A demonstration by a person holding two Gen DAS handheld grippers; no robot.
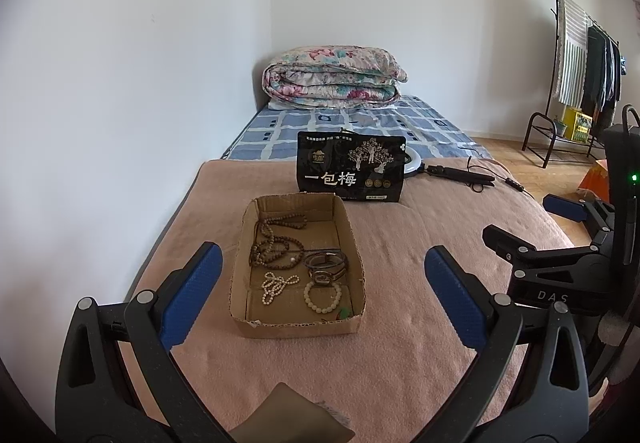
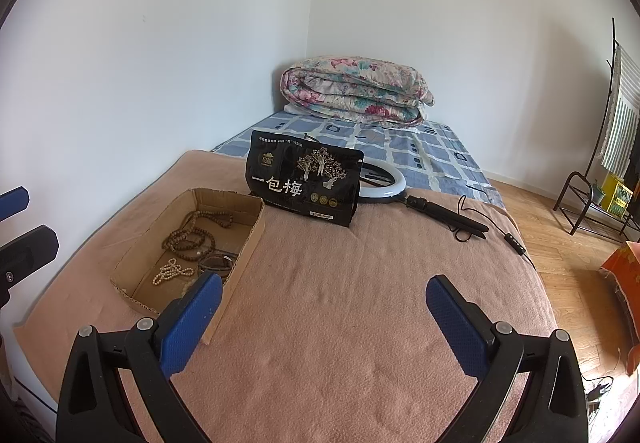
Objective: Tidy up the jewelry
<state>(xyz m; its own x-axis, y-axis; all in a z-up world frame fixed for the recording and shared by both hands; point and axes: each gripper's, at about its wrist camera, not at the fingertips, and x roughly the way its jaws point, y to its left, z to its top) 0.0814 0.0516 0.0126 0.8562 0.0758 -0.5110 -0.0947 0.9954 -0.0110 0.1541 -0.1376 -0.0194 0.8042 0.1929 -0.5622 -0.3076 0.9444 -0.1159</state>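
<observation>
Both tongs stand released and empty: left gripper (image 1: pixel 323 287), right gripper (image 2: pixel 324 313). Jewelry lies in the cardboard box (image 1: pixel 240 243) near the blanket's (image 1: pixel 400 343) left edge. Advised: pinch 1 bracelet (image 1: pixel 322 296) alone, avoiding tangled beads (image 1: pixel 272 247).

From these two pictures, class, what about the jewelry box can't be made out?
- Pale bead bracelet: missing from the right wrist view, behind the box wall and a finger.
- Green-red item: left wrist view, mostly cut off by the near wall.
- Small print on the black bag: too small.
</observation>
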